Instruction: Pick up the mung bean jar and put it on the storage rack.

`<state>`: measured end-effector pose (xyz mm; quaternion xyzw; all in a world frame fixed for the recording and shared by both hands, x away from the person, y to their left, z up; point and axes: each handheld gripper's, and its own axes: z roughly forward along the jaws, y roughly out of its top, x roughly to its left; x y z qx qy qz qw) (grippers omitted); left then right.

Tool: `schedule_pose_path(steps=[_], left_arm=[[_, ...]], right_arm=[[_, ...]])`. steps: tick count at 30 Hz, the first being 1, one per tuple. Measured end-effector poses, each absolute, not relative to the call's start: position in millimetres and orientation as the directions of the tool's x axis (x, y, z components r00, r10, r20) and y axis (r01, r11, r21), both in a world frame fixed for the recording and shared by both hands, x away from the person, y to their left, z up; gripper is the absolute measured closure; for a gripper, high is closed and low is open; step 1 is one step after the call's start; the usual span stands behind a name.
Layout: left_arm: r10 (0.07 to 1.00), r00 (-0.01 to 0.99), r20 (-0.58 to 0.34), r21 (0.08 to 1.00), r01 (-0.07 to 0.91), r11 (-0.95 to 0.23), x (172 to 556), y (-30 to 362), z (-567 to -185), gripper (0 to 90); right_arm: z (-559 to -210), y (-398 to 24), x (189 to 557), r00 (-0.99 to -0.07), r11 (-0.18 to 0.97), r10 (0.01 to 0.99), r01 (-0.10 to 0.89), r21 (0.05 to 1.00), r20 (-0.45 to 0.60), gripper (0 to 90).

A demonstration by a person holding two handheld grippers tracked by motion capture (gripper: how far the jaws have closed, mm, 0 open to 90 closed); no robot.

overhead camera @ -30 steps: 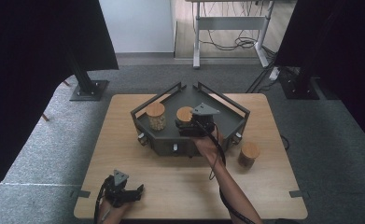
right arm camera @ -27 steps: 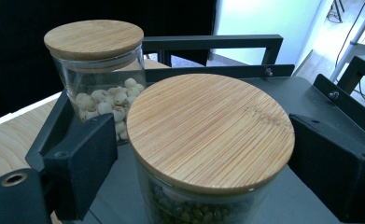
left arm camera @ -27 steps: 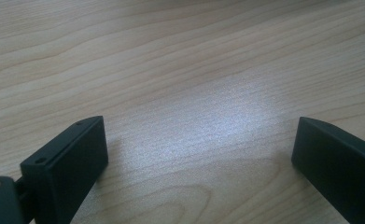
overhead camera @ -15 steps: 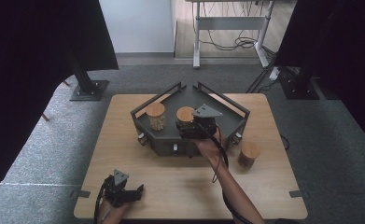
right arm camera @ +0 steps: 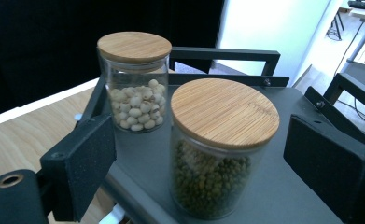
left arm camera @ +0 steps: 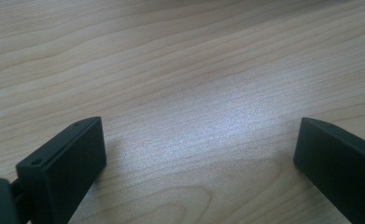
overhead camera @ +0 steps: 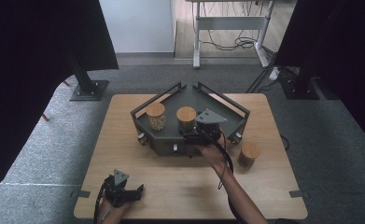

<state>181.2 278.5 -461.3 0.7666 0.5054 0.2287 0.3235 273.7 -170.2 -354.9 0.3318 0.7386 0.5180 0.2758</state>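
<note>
A dark angular tray (overhead camera: 164,143) sits on the wooden table (overhead camera: 180,186). On it stand a glass jar of pale beans (overhead camera: 155,116) (right arm camera: 134,88) and a jar of green beans (overhead camera: 186,118) (right arm camera: 217,154), both with bamboo lids. My right gripper (overhead camera: 194,136) (right arm camera: 199,144) is at the tray's front edge. Its jaws flank the green bean jar without touching it, and they have just been opening. My left gripper (overhead camera: 139,190) (left arm camera: 196,154) rests low at the front left of the table, open over bare wood, its jaws having just widened slightly.
A third lidded jar (overhead camera: 248,154) stands on the table to the right of the tray. The tray has raised rails (overhead camera: 227,103) along its back sides. Dark curtains hang left and right, and a desk frame (overhead camera: 227,28) stands beyond the table.
My right gripper has drawn back a little from the green bean jar, toward the front and right. The left gripper has stayed in place.
</note>
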Motion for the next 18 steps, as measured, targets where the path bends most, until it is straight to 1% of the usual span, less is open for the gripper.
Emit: schedule_pose_path(steps=[18], left_arm=[[0.923,0.385,0.024,0.728,0.626,-0.28,181.2,278.5,-461.5,1.9]], right_arm=[[-353.1,-191.1,247.3,-0.639,0.238,0.766,0.193,0.952,-0.062,8.7]])
